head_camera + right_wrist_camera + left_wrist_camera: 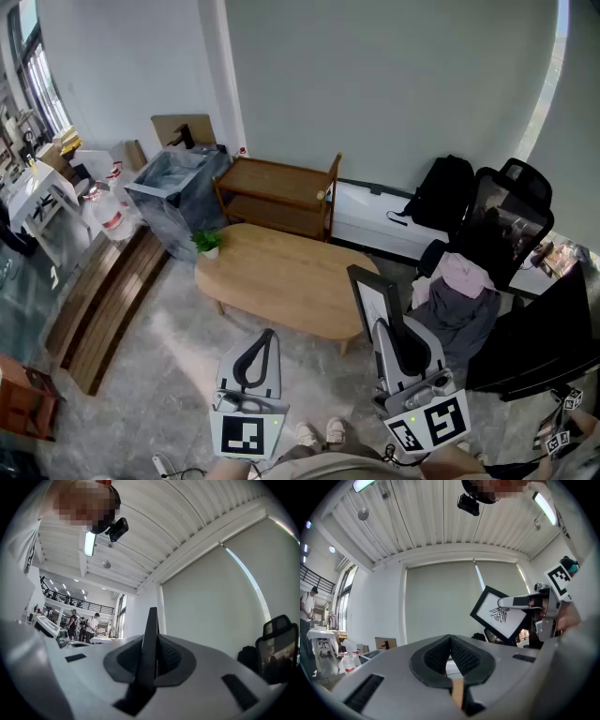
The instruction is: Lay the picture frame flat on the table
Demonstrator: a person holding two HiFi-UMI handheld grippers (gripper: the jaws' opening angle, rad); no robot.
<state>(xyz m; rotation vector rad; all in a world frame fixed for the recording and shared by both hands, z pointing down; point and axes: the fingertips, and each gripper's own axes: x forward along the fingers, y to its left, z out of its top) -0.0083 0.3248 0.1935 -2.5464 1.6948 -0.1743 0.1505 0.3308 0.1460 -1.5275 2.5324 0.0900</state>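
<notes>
The right gripper (386,326) sits in the lower right of the head view. Its jaws are clamped on the picture frame (373,296), pinching the frame's lower edge. In the right gripper view the frame shows edge-on, as a thin dark blade that rises from between the two ribbed pads at the centre of the frame.

The picture frame is held up in the air, not on the table (272,274). In the head view it stands on end just off the table's right end, above the grey floor. The left gripper view shows it at centre right, tilted, with a black border around a white sheet that bears a black drawing (something like an insect). One jaw of the right gripper lies across its face.

The left gripper (269,336) is at the bottom centre of the head view, pointing up toward the table. Its jaws are closed on each other with nothing between them; in its own view the two dark pads meet in a single seam.

The table is a light wooden oval in the middle of the head view. A small potted plant (208,244) stands at its left end, and the rest of the top is bare. Behind the table, against the wall, is a low wooden shelf (277,192). To the right are a black backpack (441,192) and a black chair (506,220), with clothes (459,300) heaped nearby. The person's shoes (319,433) show at the bottom edge.
</notes>
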